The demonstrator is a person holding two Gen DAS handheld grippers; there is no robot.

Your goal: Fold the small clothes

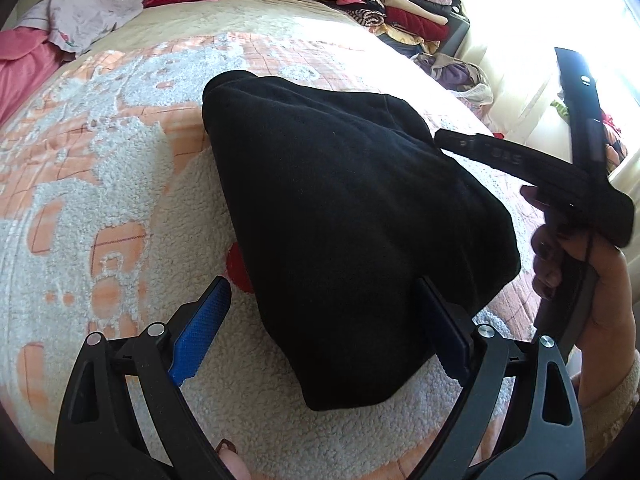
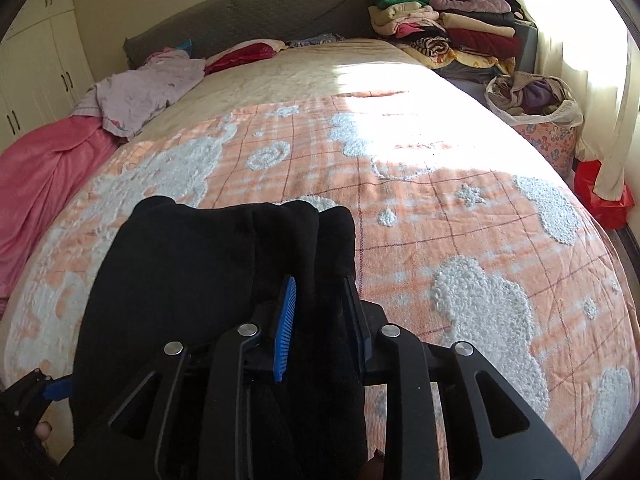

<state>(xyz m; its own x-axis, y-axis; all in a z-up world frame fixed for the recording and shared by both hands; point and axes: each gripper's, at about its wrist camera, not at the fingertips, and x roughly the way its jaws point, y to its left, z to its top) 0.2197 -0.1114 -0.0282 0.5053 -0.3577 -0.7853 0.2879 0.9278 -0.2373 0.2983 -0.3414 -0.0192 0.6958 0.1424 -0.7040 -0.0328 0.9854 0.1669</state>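
garment: black cloth (image 1: 352,216) lies bunched on the orange blanket (image 1: 120,128)
left gripper (image 1: 320,332): spread wide over its near edge
right gripper (image 2: 320,320): pinching a fold

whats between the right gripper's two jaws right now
A bunched fold of the black garment sits between the jaws of the right gripper, which are closed on it. The right wrist view shows this.
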